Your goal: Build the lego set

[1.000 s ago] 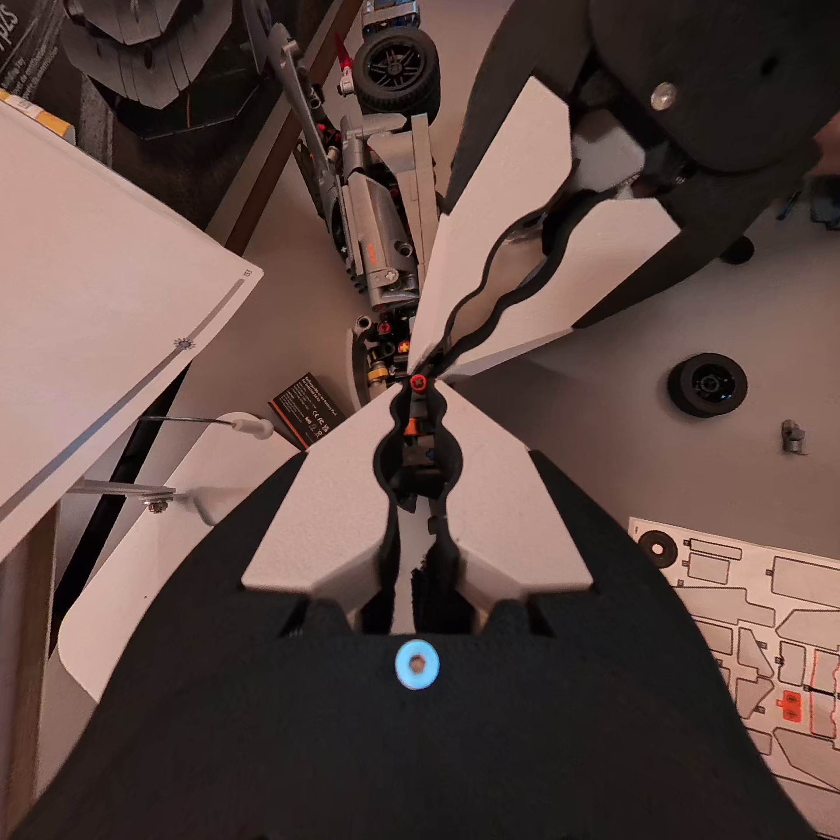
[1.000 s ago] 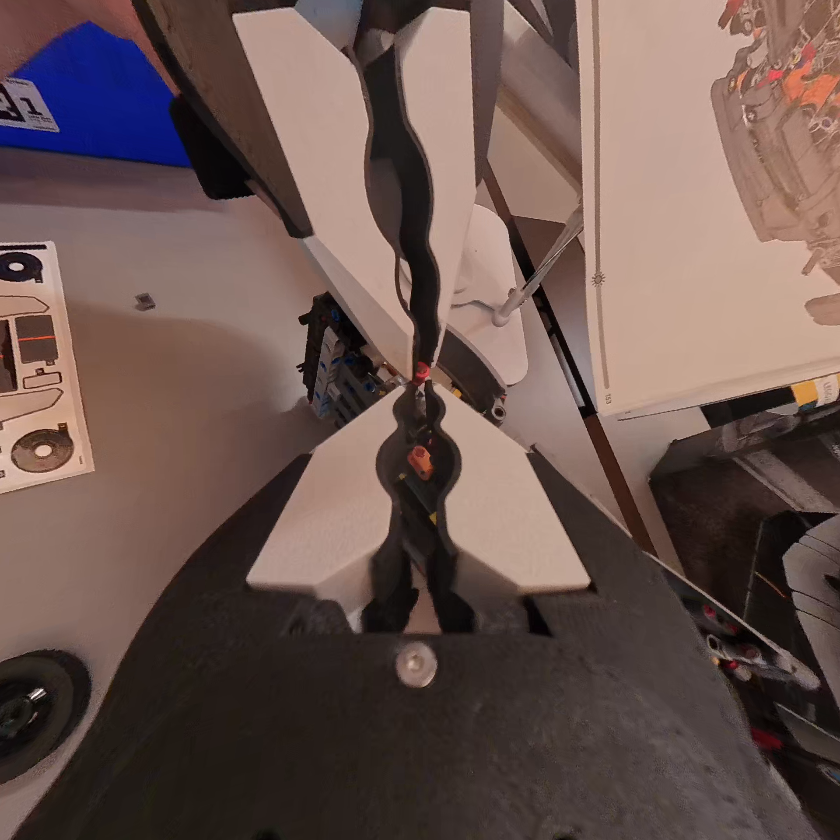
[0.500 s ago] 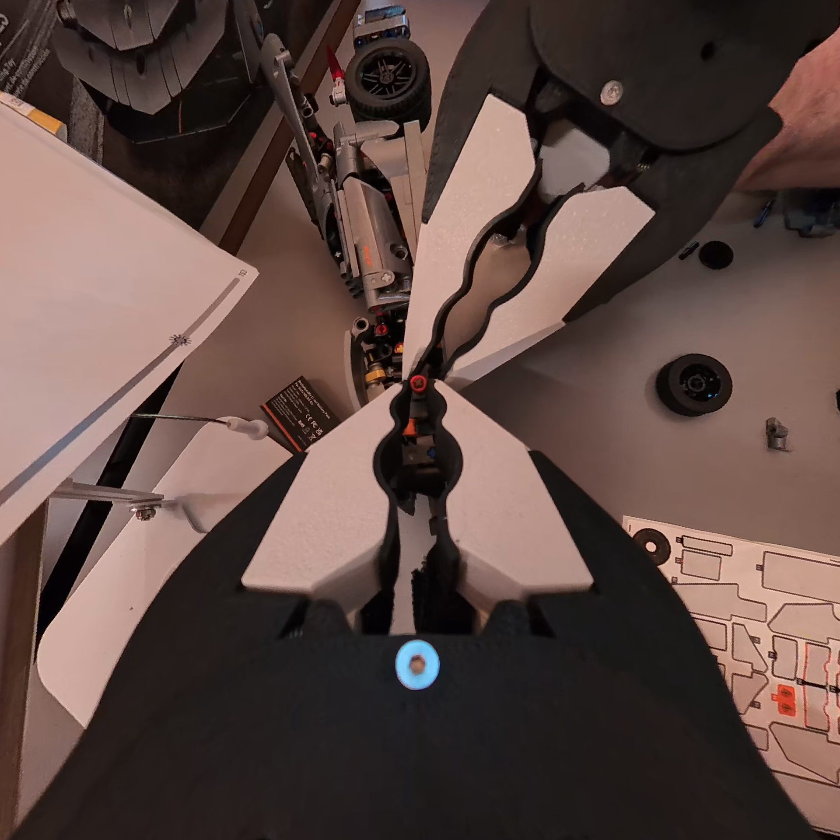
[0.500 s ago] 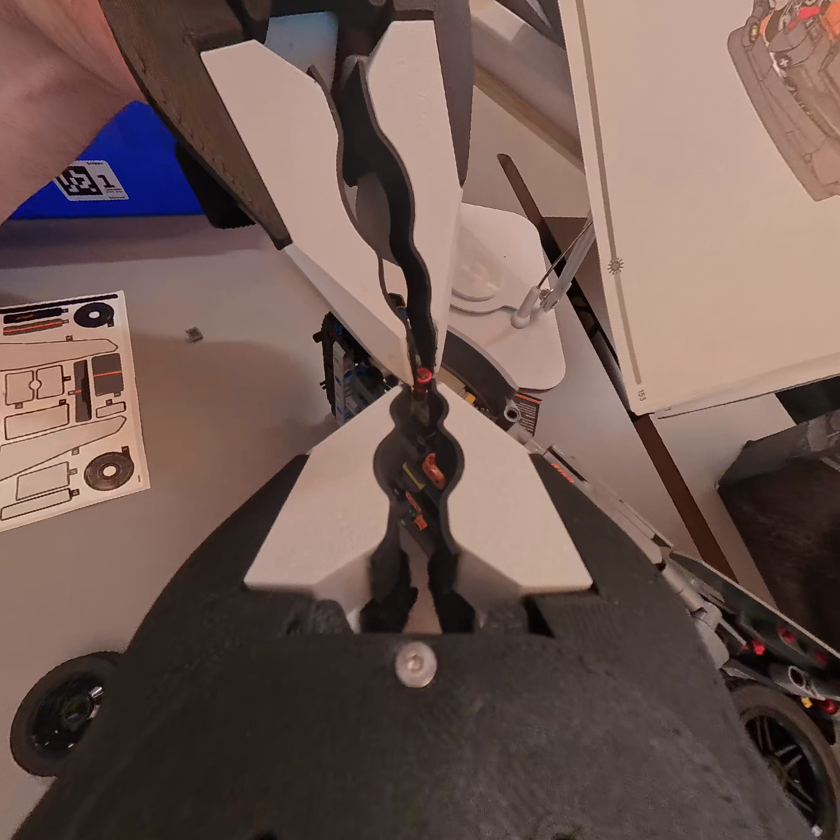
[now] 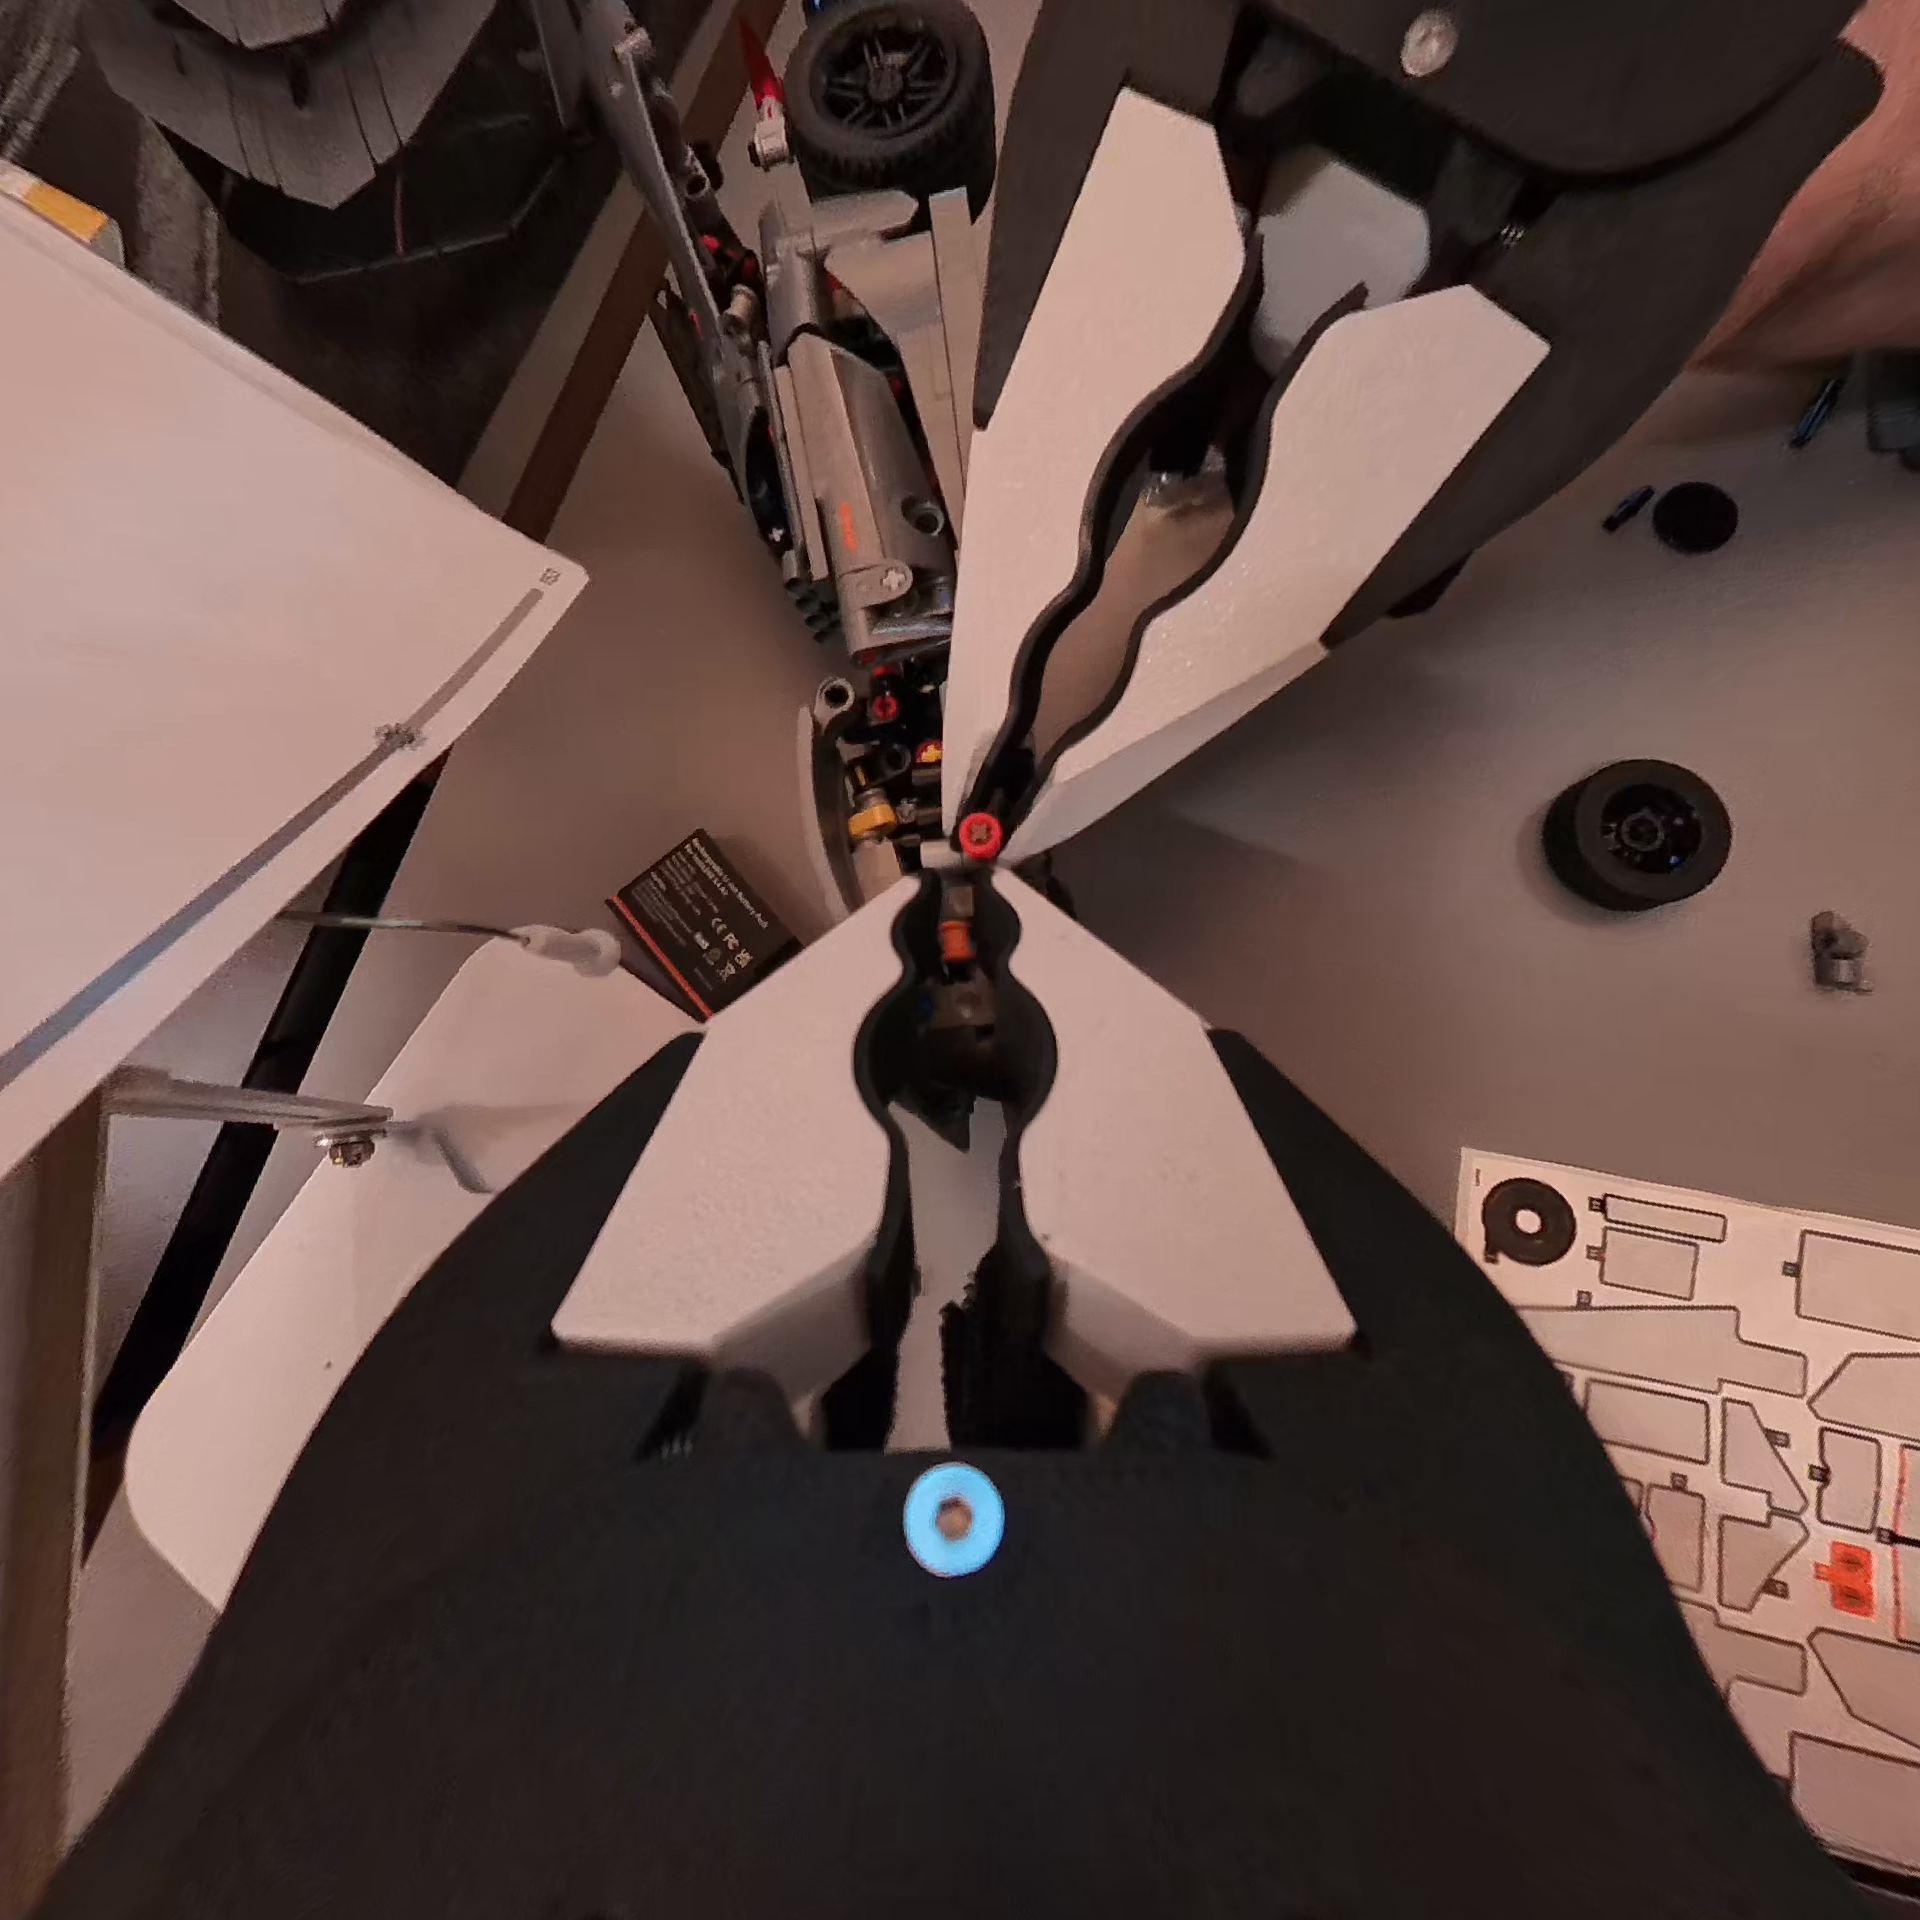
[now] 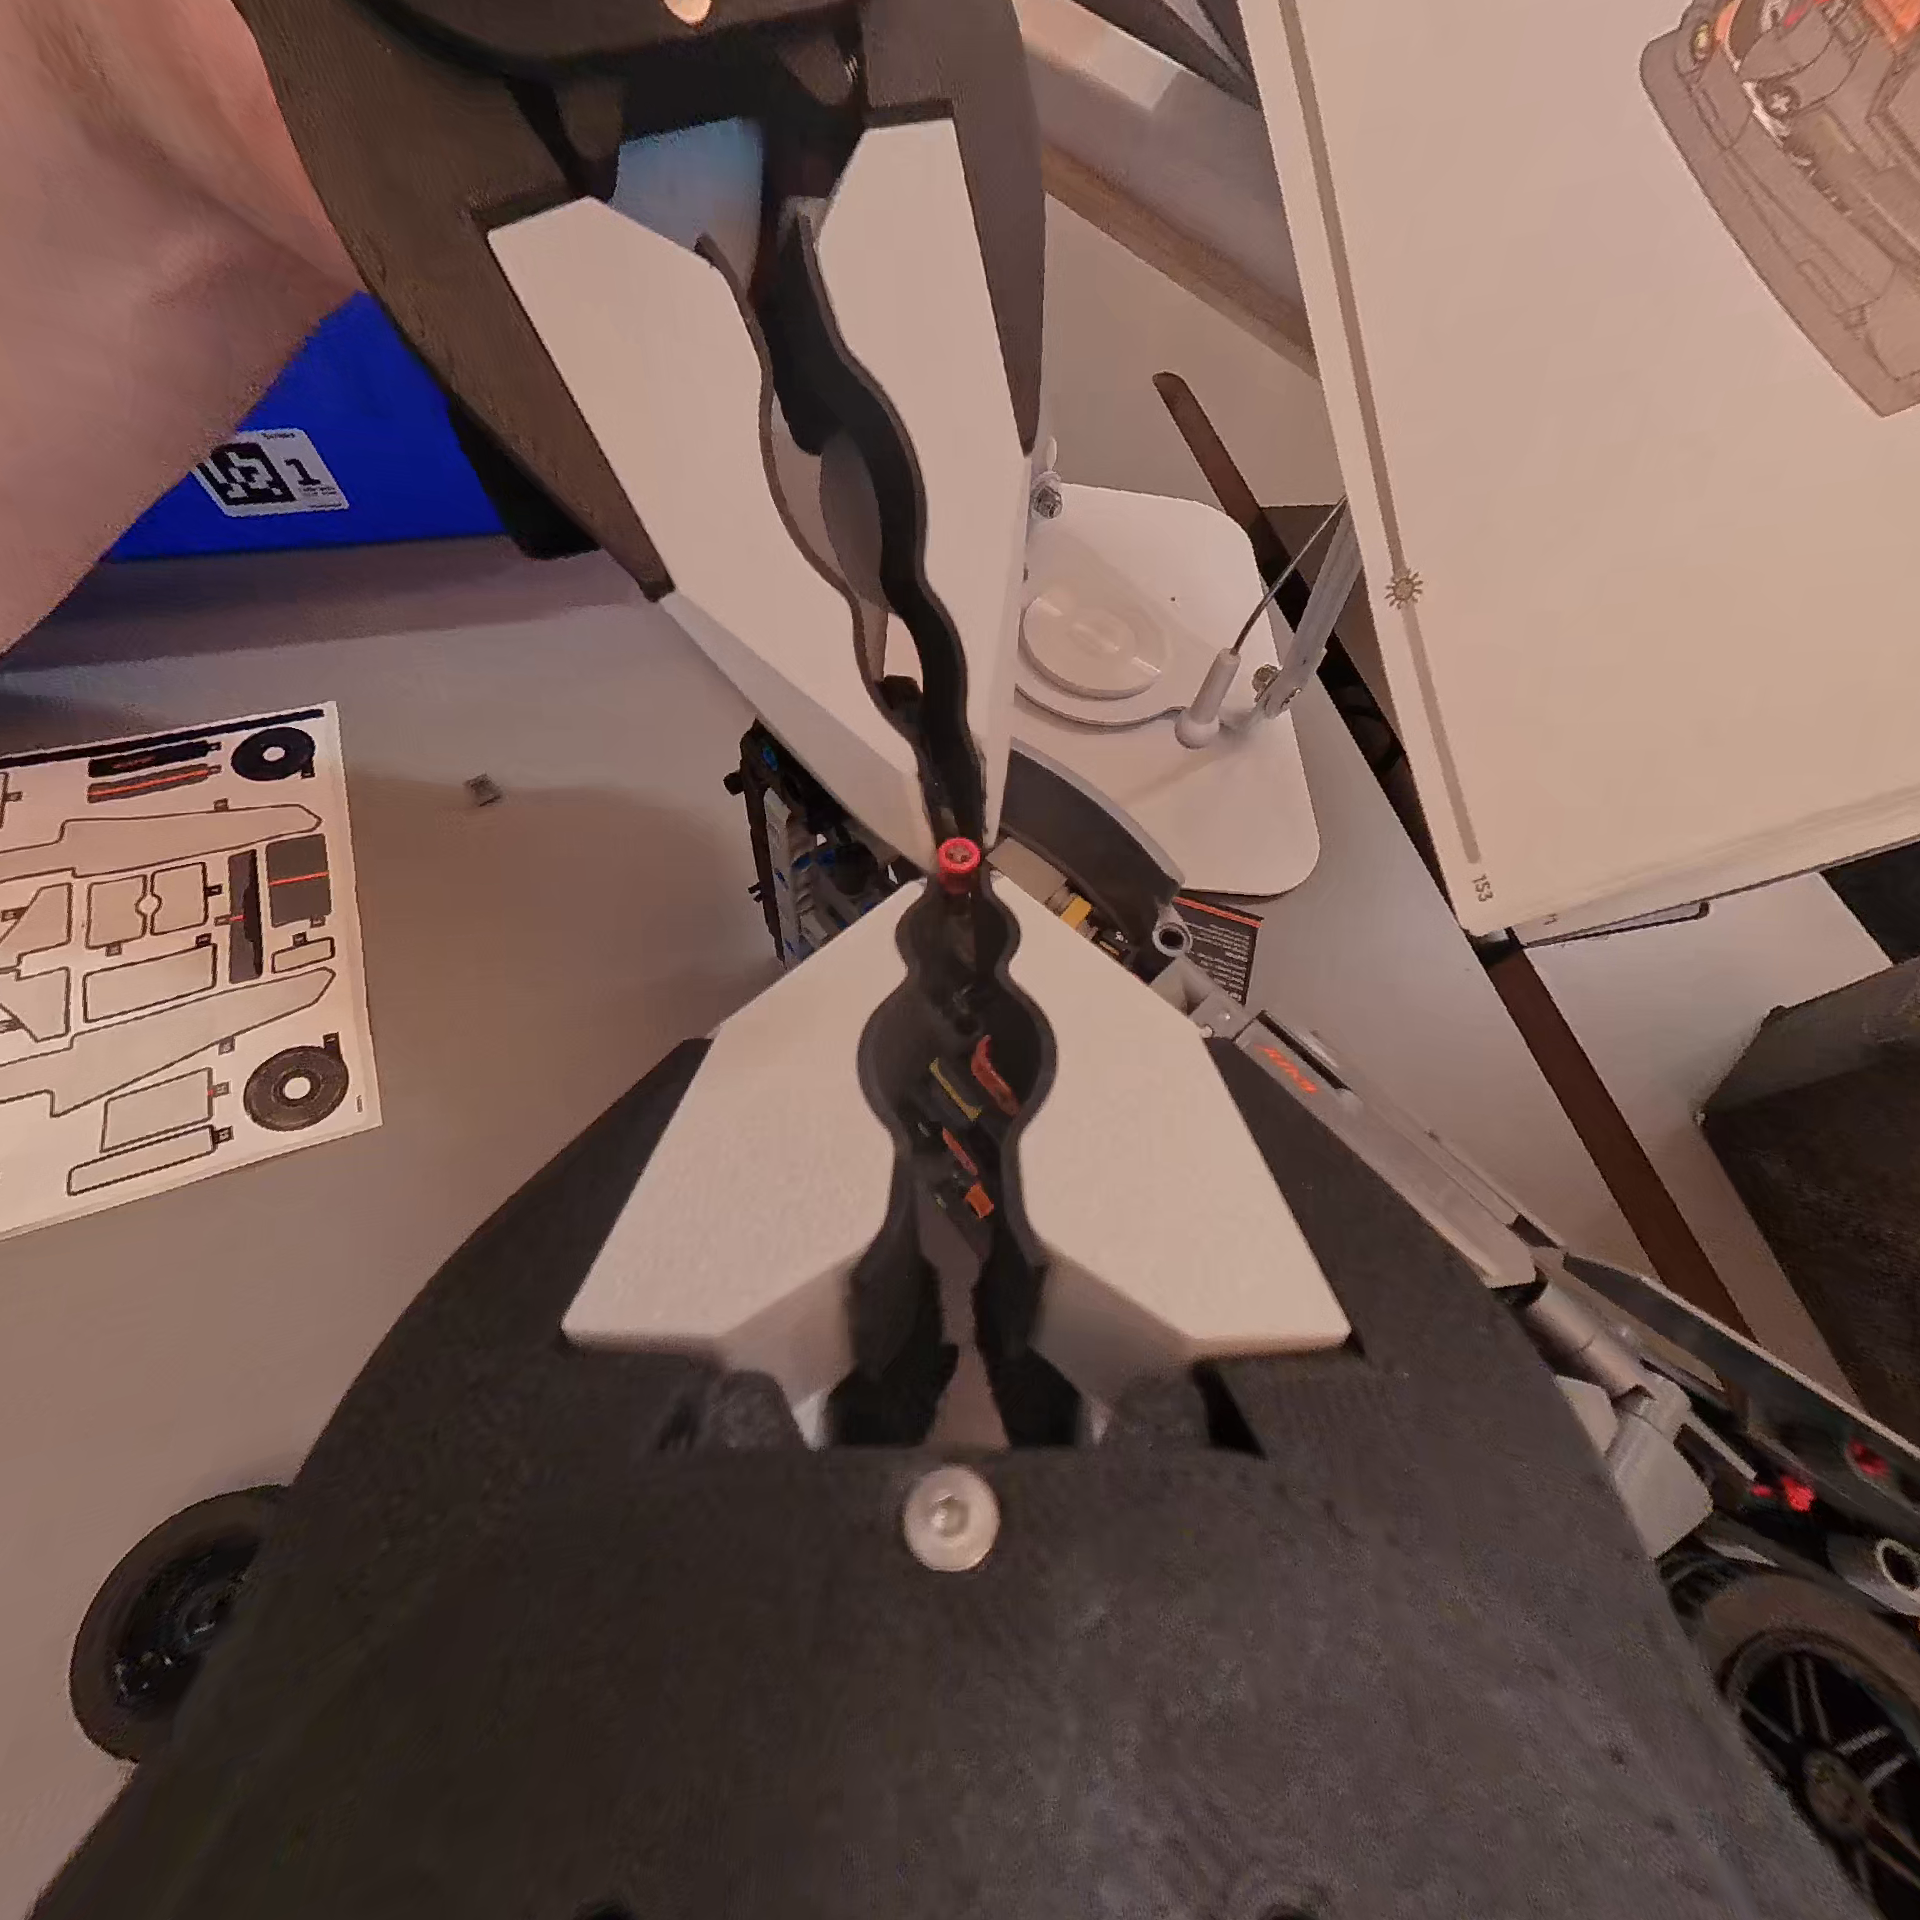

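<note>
Both grippers are shut and meet tip to tip over the grey Lego car [image 5: 862, 468]. A small red pin [image 5: 979, 831] sits where the tips touch. My left gripper [image 5: 961, 881] closes just below it. My right gripper [image 5: 989, 812] comes in from above. In the right wrist view, the pin [image 6: 957, 855] sits on top of my right gripper [image 6: 956, 891], with the left gripper [image 6: 961, 823] pointing down at it. Both seem to pinch the pin. Orange and black car parts [image 6: 982, 1081] show through the finger gap.
A loose black wheel [image 5: 1636, 836] and a small grey piece [image 5: 1837, 951] lie to the right, with a sticker sheet [image 5: 1714, 1403] below them. The instruction booklet [image 5: 208, 623] on its white stand [image 5: 343, 1195] fills the left. A black card [image 5: 701, 925] lies beside the stand. A blue bin [image 6: 343, 468] stands at the back. From either gripper's tips it is about 12 cm to the black card [image 5: 701, 925].
My right gripper has swung around the pin, so its view now shows more of the car's side and a wheel. The left gripper has barely moved. The pin stays at the tips.
</note>
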Tool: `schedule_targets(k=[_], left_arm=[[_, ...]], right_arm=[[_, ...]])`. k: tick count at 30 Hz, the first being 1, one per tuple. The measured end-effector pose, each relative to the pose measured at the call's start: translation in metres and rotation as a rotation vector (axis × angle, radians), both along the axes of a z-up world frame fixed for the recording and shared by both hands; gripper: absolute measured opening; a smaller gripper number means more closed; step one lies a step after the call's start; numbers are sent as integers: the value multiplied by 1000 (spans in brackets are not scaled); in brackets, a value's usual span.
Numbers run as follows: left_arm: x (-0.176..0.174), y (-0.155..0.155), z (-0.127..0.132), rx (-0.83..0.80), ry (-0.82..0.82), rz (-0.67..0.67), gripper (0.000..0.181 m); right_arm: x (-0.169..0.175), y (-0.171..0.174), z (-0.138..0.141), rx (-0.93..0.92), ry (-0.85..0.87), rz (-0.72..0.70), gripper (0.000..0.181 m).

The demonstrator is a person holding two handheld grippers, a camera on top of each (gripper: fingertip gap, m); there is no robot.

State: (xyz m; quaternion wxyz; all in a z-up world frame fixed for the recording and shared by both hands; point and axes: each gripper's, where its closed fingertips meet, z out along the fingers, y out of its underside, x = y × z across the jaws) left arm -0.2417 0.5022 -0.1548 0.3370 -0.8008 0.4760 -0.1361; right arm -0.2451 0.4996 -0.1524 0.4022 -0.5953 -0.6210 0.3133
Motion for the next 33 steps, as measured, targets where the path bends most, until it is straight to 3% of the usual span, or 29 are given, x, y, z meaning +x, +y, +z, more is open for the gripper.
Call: schedule_targets(k=[12, 20, 24, 33], left_arm=[[7, -12, -8, -23, 61, -57, 0], [-11, -7, 35, 88, -17, 34, 6], [-24, -3, 18, 0, -13, 87, 15], [-2, -4, 5, -124, -125, 48, 18]], right_arm=[[6, -5, -1, 33, -8, 12, 1], [13, -11, -1, 30, 5, 17, 1], [18, -12, -1, 32, 3, 14, 1], [30, -19, -2, 41, 23, 14, 1]])
